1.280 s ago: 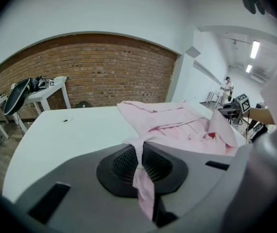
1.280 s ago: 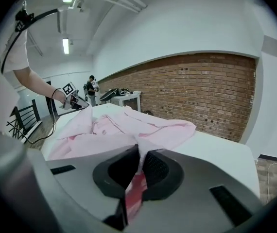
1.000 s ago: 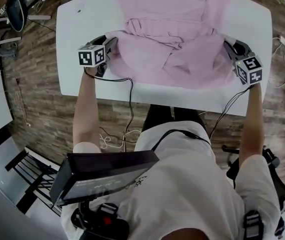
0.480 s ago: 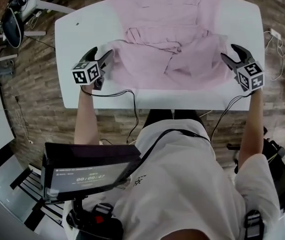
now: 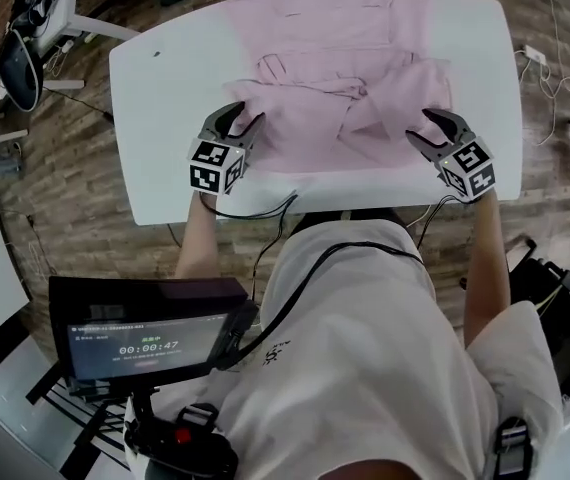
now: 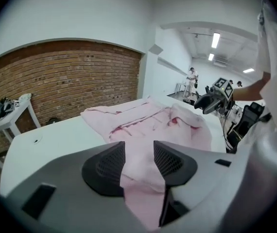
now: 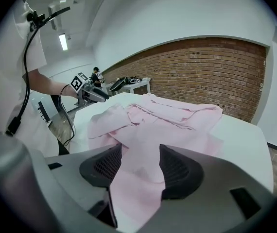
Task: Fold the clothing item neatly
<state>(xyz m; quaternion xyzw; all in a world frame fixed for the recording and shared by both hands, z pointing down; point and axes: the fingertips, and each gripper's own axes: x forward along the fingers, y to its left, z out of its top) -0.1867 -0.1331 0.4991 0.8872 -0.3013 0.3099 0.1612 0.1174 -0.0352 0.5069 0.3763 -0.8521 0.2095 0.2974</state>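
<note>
**Setting up the next pinch**

On the left, I have the left gripper [image 5: 237, 118] over the near-left edge of the shirt [image 5: 335, 63], pointing away from me and downward. Its jaws stand wide, though they have just been drawing in a little. Pink cloth shows in the gap between the pads, but I judge it is not pinched. The table [image 5: 155, 78] to the left of it is plain white.

The shirt lies in the middle of the table, spread towards the far edge, with a loose, rumpled bundle of folds across its middle and near half. It is far from neat, so I take the fold as only begun.

On the right, the right gripper [image 5: 423, 128] sits at the shirt's near-right edge. Its jaws are fully apart after just opening, with cloth showing between them and nothing gripped.

To do this step well, I would take both near edge points equally far from the shirt's centre line, so the fold comes out square. I would bite only the layer I mean to move, low against the table. Before lifting, I would check in each gripper view that cloth fills the pads. Then I would raise both sides together and level, keeping the edge taut between them so the rumpled middle does not drag. The risk, as I see it, is catching a stray inner fold along with the hem.
</note>
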